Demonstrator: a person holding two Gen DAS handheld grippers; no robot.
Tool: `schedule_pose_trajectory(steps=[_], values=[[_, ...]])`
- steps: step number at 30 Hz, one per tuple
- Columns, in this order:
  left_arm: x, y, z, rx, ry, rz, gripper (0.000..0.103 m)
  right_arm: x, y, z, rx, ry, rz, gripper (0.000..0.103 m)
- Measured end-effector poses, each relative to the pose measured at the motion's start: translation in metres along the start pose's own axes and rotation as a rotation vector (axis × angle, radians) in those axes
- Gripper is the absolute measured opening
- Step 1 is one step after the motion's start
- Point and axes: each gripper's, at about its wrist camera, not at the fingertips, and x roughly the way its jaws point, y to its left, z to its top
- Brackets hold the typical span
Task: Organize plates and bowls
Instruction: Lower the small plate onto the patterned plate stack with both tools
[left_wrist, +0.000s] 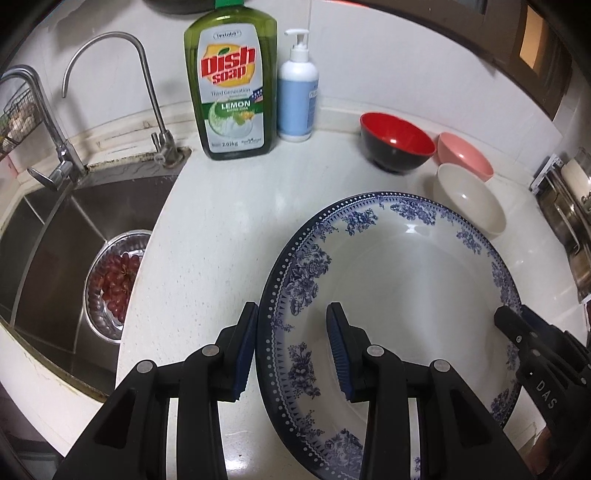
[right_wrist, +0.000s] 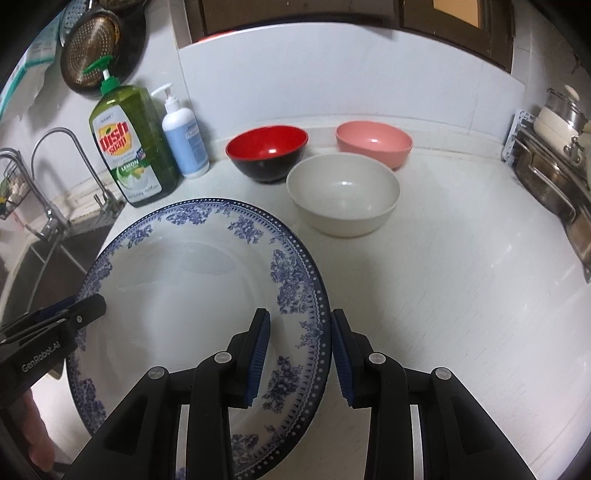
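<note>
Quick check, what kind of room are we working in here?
Almost certainly a home kitchen: a steel sink with a tap, a dish soap bottle, and bowls on the counter.

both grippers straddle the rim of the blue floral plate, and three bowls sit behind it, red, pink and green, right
Nearly: no bowl is green. Behind the blue floral plate sit a red bowl, a pink bowl and a cream bowl, clearest in the right wrist view. The left gripper and right gripper do each straddle its rim.
</note>
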Motion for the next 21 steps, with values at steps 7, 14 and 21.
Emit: schedule_pose_trajectory(steps=[7,14,21], values=[[0.016,0.001,-0.005,-0.003,0.043,0.010,0.037,0.013,0.001,-0.003,-0.012,0.036,-0.011,0.035],[0.025,0.002,-0.008,-0.002,0.066,0.023,0.038,0.024,0.002,-0.006,-0.015,0.071,-0.007,0.035],[0.031,0.001,-0.011,0.002,0.082,0.045,0.037,0.034,-0.001,-0.009,-0.006,0.112,0.006,0.035]])
